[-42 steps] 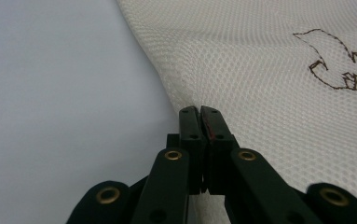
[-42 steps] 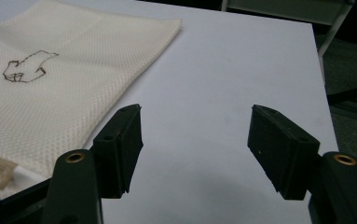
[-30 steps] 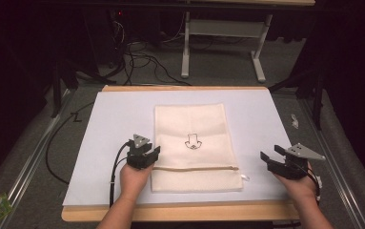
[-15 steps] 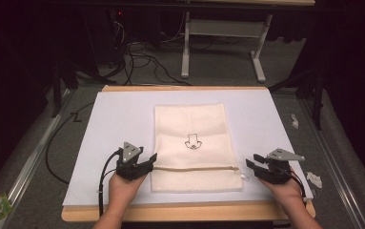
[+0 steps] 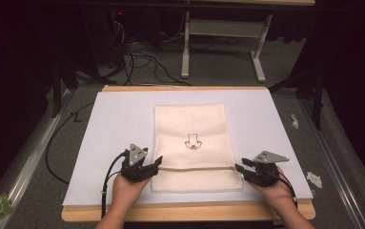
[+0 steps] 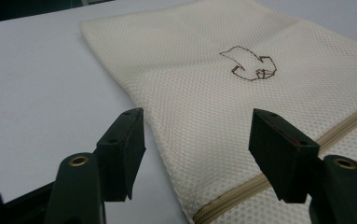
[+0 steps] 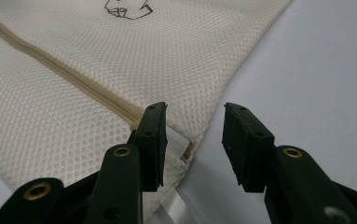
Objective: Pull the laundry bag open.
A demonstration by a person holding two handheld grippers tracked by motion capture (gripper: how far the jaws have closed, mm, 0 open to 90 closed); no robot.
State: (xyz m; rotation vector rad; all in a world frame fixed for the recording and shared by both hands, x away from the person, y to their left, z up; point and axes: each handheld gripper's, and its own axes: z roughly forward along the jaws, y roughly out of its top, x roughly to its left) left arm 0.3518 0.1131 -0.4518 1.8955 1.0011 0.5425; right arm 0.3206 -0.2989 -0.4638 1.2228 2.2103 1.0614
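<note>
Zipper (image 6: 278, 172) end cut off by frame edge; embroidered mark (image 5: 192, 142) too small to ID.

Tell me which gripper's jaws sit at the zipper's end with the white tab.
The right gripper: its jaws straddle the cream mesh bag's corner where the beige zipper stops by a white tab. The left gripper shows none.

High view is looking forward and down from above the person's side, taking in the whole table (image 5: 94, 143). Both gripper views are riding low and close, facing inward along their jaws. All three are sharing the mesh bag (image 5: 192, 129) (image 6: 204, 107) (image 7: 120, 60) and its zipper (image 5: 197, 168) (image 6: 278, 175) (image 7: 59, 70).
</note>
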